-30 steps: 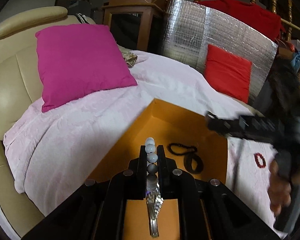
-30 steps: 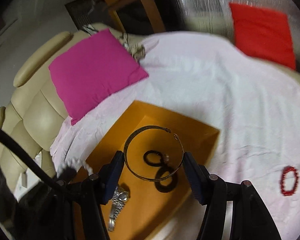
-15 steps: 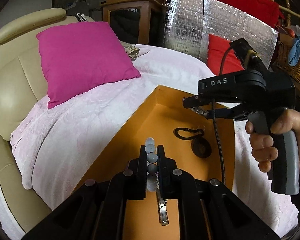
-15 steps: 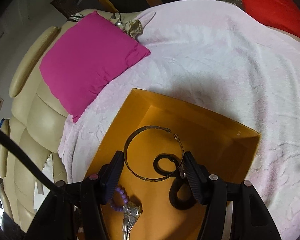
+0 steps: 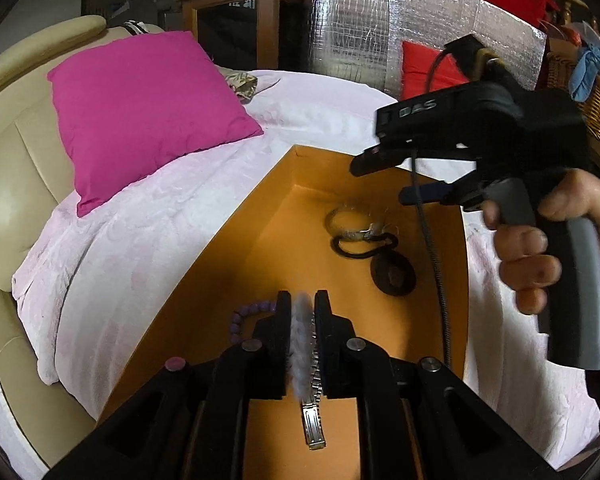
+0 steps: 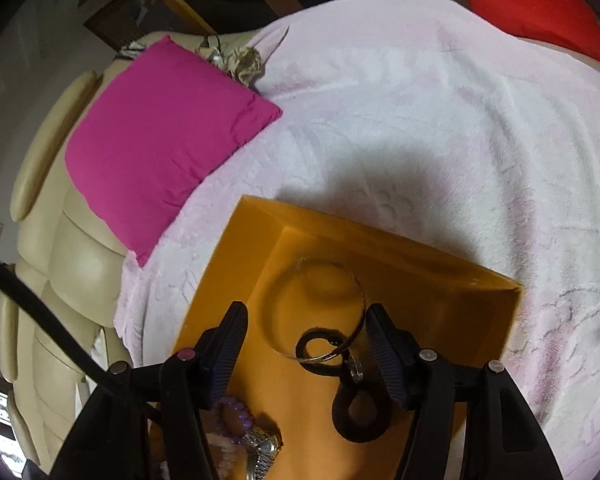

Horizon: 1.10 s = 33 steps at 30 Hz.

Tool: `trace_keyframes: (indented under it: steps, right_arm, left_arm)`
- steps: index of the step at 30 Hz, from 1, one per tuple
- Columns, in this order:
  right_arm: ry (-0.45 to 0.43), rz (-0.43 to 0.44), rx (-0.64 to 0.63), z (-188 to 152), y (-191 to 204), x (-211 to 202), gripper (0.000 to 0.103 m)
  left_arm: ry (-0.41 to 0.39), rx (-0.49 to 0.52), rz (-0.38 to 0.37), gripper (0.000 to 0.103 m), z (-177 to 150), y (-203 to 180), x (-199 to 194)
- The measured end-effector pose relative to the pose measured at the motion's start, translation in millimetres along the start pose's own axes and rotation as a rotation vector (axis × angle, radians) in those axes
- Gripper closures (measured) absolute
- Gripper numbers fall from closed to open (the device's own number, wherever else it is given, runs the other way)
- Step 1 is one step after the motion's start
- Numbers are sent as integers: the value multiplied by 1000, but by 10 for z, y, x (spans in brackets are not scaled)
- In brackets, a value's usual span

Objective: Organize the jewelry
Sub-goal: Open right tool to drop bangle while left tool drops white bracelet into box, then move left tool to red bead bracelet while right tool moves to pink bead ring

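Observation:
An orange box [image 5: 260, 216] [image 6: 236, 264] lies on the pale pink blanket. My left gripper [image 5: 302, 312] is low over its near end with a blurred white bead bracelet [image 5: 300, 344] between its narrow fingers. A silver watch [image 5: 314, 412] [image 6: 262, 452] and a purple bead bracelet [image 5: 244, 316] [image 6: 236, 416] lie below. My right gripper [image 6: 306, 340] [image 5: 380, 178] is open above the box. A thin gold bangle [image 6: 316, 312] [image 5: 350, 220] is blurred between and below its fingers, over black hair ties [image 6: 360, 404] [image 5: 392, 272].
A magenta cushion [image 5: 144, 112] leans on the cream sofa back [image 5: 12, 152] at the left. A red cushion [image 6: 532, 4] and silver foil panel [image 5: 380, 28] stand behind. A wicker basket [image 5: 596, 96] is at the far right. The blanket [image 6: 420, 120] spreads beyond the box.
My right gripper opened and the gold bangle dropped from it toward the box floor. My left gripper lowered toward the box; its white bead bracelet is now blurred.

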State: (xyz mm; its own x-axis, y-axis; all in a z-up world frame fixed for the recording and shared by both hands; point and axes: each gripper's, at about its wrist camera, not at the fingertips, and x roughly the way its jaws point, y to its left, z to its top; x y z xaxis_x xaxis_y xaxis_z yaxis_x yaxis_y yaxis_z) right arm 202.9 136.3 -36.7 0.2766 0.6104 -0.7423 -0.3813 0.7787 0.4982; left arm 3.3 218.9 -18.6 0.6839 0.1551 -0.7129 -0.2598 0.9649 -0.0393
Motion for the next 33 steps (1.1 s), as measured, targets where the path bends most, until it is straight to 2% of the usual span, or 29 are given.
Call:
trace_keyframes:
  steps: [2,4,6,10,14,17,20,23,29,33]
  right_arm:
    - [-8,28,3,-21,-23,-88,38]
    - [-29,45,13,-57,-58,-208,38]
    - [-51,61,19,-97,-104,-341,38]
    - [-102,74,34,-195,-281,-673,38]
    - [-150,73,67,-361,-570,-1041,38]
    - [-190,58,98,-527,-882,-1348,38]
    - [-236,27,145,-741,-1259,-1668,38]
    - [-288,-3,211,-995,-1663,-1989,38]
    - [-399,-77,336,-1475,-2391,-2562,38]
    - [-470,-119,456,-1659,-2815,-2893,39]
  left_arm:
    - [-3,-9,-2,74,6,-3,-7]
    - [-10,-8,3,69,13,-25,-11]
    - [-16,1,5,69,20,-70,-15]
    - [-24,5,10,52,35,-157,-5]
    - [-53,-21,21,44,78,-237,-27]
    - [-77,-21,24,42,108,-348,-42]
    - [-109,19,42,40,127,-534,-60]
    - [-133,61,30,40,132,-769,-67]
    - [-152,144,10,37,88,-1277,-78]
    - [-144,196,0,35,53,-1624,-11]
